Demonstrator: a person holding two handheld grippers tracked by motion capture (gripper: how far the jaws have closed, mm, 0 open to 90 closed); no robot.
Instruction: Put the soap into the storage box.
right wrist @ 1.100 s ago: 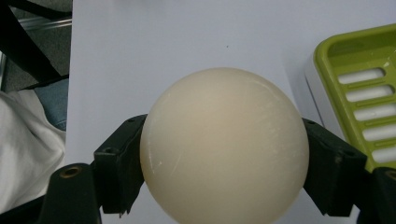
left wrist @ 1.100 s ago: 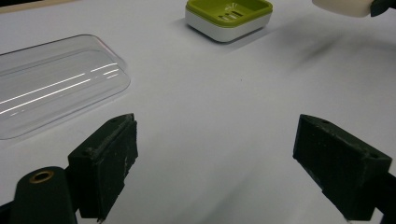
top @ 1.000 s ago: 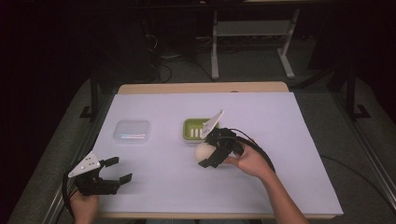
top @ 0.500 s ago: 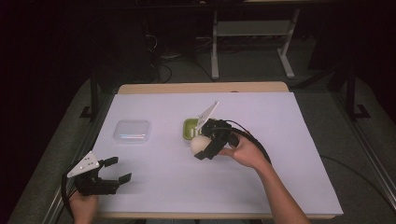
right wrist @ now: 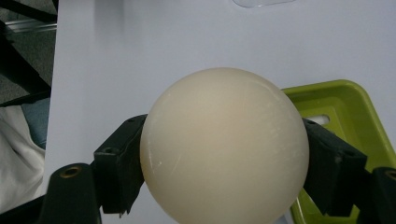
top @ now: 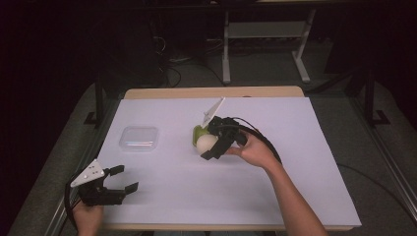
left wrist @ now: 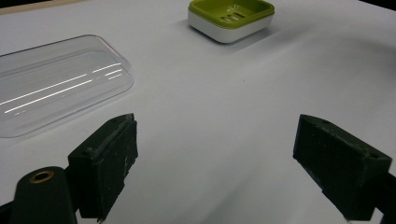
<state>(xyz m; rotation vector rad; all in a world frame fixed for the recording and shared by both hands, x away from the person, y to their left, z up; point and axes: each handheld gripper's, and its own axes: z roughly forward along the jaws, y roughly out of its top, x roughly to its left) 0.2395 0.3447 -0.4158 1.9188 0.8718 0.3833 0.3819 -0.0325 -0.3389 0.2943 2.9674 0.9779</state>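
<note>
Soap (right wrist: 224,149) hangs clamped beside green dish (right wrist: 345,112).

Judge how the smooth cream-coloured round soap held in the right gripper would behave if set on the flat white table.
The smooth cream-coloured round soap looks near-spherical, so it would probably roll on the white table. Its glossy surface suggests slipperiness; the right gripper touches only its flanks. It seems rigid, undented.

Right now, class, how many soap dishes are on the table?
1: the green dish sits mid-table, right of the clear lid, just behind the soap held in the right gripper.
</note>
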